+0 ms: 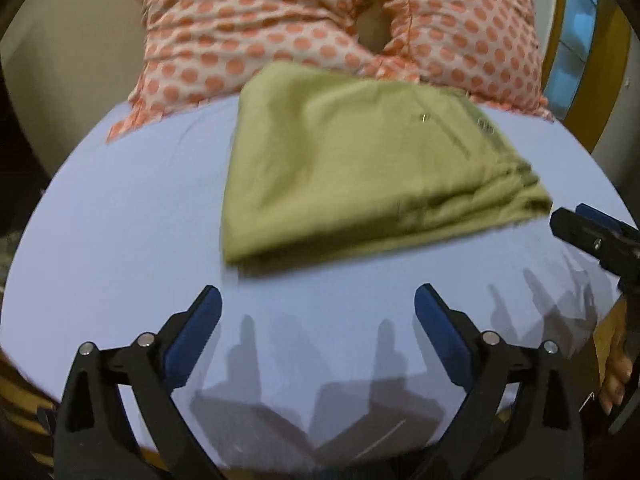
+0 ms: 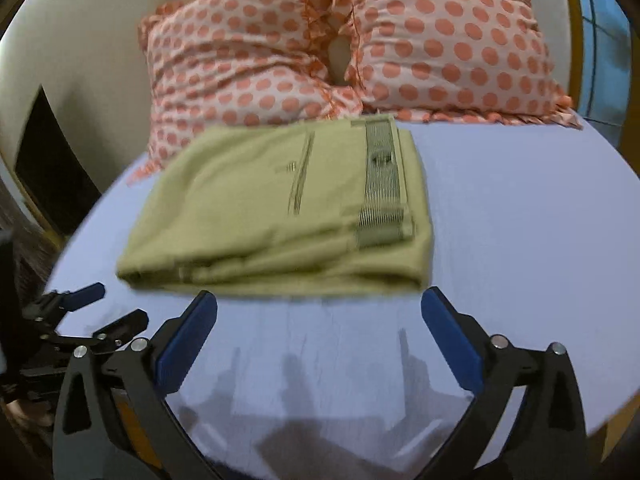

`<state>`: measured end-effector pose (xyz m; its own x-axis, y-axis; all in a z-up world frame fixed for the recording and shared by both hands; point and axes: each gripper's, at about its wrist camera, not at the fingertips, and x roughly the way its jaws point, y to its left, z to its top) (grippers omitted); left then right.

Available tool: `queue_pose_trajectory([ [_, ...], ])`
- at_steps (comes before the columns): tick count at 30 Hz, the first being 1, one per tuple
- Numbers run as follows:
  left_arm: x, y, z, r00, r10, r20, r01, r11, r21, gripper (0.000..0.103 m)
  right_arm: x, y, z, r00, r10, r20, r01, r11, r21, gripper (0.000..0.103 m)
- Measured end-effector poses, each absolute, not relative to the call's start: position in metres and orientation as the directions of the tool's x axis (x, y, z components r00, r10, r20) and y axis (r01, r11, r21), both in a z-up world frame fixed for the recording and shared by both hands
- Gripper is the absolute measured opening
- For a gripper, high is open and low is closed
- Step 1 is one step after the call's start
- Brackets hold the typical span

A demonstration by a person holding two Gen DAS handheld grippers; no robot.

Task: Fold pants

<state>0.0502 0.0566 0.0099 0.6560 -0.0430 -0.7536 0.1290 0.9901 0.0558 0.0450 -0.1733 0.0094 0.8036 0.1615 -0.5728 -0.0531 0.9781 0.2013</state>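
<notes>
Olive-green pants [image 1: 352, 168] lie folded in a compact rectangle on the lavender bed sheet [image 1: 120, 220], with the waistband on the right side. They also show in the right wrist view [image 2: 280, 216]. My left gripper [image 1: 318, 300] is open and empty, hovering just short of the pants' near edge. My right gripper [image 2: 319, 302] is open and empty, also just short of the near edge. The right gripper shows at the right edge of the left wrist view [image 1: 592, 232]; the left gripper shows at the lower left of the right wrist view [image 2: 108, 308].
Two pink polka-dot pillows [image 2: 248, 64] [image 2: 456, 40] lean at the head of the bed behind the pants. A beige wall [image 2: 80, 40] is at the left and a blue window [image 2: 600, 40] at the right. The sheet [image 2: 520, 220] extends right of the pants.
</notes>
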Motion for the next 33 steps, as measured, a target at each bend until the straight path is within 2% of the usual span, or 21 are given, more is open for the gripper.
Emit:
queue_pose_trajectory([
  [3, 0.051, 0.065, -0.003, 0.636, -0.022, -0.771, 0.104, 0.993, 0.057, 0.097, 0.039, -0.161, -0.006, 0.789, 0.16, -0.593, -0.06, 0.981, 0.185, 0.102],
  [5, 0.055, 0.067, -0.009, 0.631, -0.006, -0.776, 0.092, 0.993, 0.068, 0.101, 0.041, -0.153, -0.014, 0.78, 0.088, -0.62, -0.021, 0.993, 0.116, 0.102],
  [7, 0.054, 0.07, -0.01, 0.639, -0.011, -0.769, 0.088, 0.994, 0.059, 0.101, 0.045, -0.148, -0.02, 0.762, 0.004, -0.648, 0.033, 0.998, 0.044, 0.102],
  [10, 0.055, 0.07, -0.01, 0.644, -0.006, -0.765, 0.084, 0.994, 0.063, 0.101, 0.045, -0.143, -0.028, 0.743, -0.036, -0.668, 0.053, 0.999, 0.006, 0.102],
  [22, 0.048, 0.072, -0.013, 0.681, -0.011, -0.732, 0.082, 0.995, 0.062, 0.101, 0.038, -0.138, -0.03, 0.751, -0.04, -0.659, 0.072, 0.997, 0.021, 0.102],
  [33, 0.05, 0.072, -0.013, 0.676, -0.007, -0.737, 0.084, 0.994, 0.068, 0.101, 0.039, -0.139, -0.029, 0.749, -0.039, -0.662, 0.07, 0.997, 0.02, 0.102],
])
